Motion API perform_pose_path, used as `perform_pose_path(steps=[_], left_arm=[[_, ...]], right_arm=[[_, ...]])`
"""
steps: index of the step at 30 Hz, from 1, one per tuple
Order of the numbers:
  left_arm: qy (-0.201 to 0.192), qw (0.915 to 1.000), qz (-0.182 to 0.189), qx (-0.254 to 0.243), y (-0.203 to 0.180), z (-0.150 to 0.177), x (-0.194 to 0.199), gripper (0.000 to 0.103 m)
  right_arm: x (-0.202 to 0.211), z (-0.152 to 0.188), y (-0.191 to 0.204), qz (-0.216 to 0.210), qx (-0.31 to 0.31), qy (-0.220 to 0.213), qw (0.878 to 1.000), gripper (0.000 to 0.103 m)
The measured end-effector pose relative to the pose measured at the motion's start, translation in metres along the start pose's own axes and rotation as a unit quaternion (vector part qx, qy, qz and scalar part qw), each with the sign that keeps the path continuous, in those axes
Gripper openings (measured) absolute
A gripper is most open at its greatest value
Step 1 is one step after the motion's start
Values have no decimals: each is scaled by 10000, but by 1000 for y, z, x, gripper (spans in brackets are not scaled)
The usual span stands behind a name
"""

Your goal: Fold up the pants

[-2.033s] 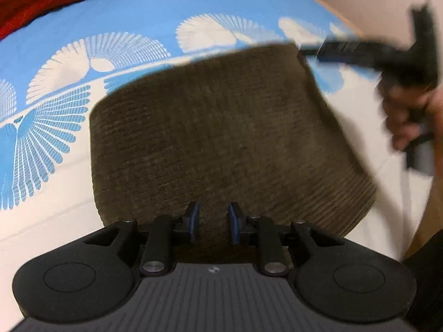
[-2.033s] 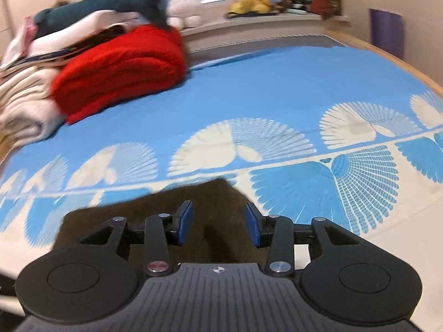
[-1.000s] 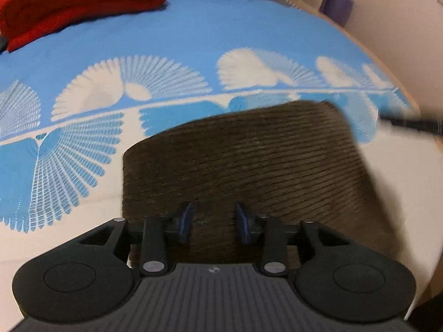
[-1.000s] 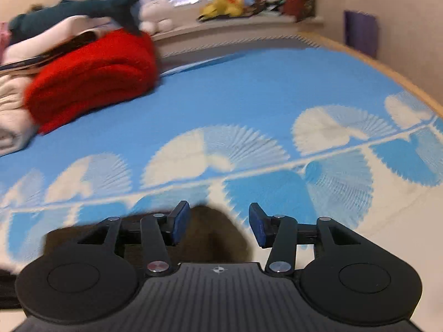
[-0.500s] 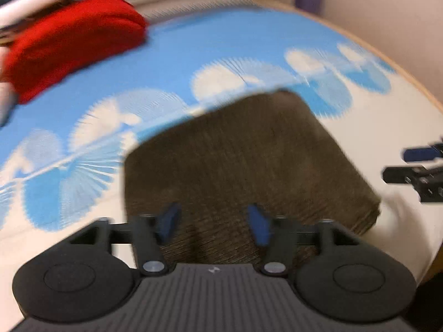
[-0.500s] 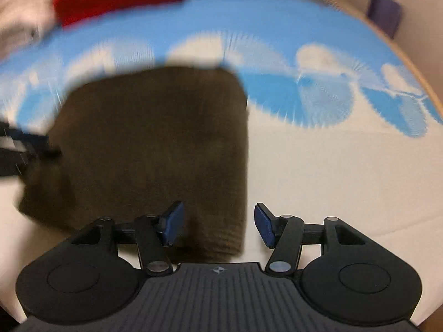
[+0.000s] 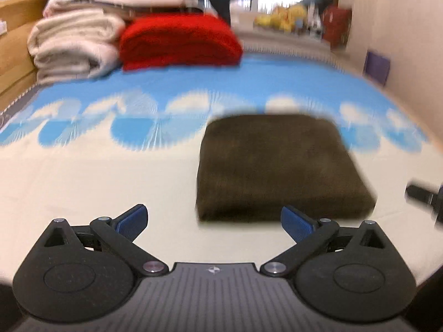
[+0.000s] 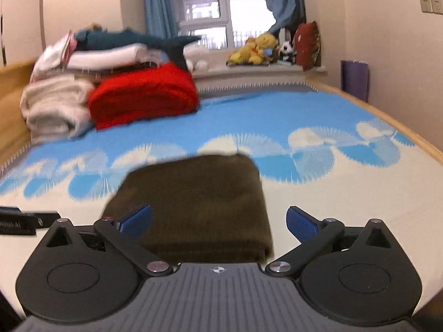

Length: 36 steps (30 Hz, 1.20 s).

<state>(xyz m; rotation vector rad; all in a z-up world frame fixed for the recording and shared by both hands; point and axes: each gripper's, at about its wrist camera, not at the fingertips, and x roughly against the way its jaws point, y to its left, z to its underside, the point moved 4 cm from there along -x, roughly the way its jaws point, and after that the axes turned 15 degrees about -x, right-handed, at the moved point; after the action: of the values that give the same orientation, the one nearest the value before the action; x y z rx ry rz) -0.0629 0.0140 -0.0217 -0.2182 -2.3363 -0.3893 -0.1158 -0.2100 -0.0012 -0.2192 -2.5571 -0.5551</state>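
Both grippers, left (image 7: 213, 222) and right (image 8: 218, 222), are opening, nothing between. Pants (image 7: 279, 166) at one o'clock: soft, thick (fairly light, probably); pinch a folded edge.

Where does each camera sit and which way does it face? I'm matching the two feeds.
Left wrist: on the left claw, facing across the bed to the folded brown pants; its jaws are opening, empty; the right claw's tip shows.
Right wrist: on the right claw, over the pants' near edge; jaws opening, nothing gripped; the left claw's tip shows.
Shared: pants, red blanket, bed.
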Motion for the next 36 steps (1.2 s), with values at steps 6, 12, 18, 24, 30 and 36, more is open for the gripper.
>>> perform_pose_path(steps=[6,12,18,24,30,36], left_arm=[[391,9991,-40,144,8,-2,-18,102],[171,9997,-114,89,2,-2,-24,102],[262,9994,-61,214,-2,-7,-32,102],[241,9995,43,190,-11,-11,-37,102],[203,9997,86,44,-17,-11,-38,102],[239,9996,73,152,-14,-12,-42,102]], right_arm=[[-17,8,6,114,55,229,9997,102],[-31,11,6,324,-287,378,9983,102],[-37,15,6,271,-443,569,9970,102],[-35,6,12,343,-477,652,9961,102],[-39,20,10,454,3,663,9968,102],[-44,17,8,499,-32,753,9959,102]])
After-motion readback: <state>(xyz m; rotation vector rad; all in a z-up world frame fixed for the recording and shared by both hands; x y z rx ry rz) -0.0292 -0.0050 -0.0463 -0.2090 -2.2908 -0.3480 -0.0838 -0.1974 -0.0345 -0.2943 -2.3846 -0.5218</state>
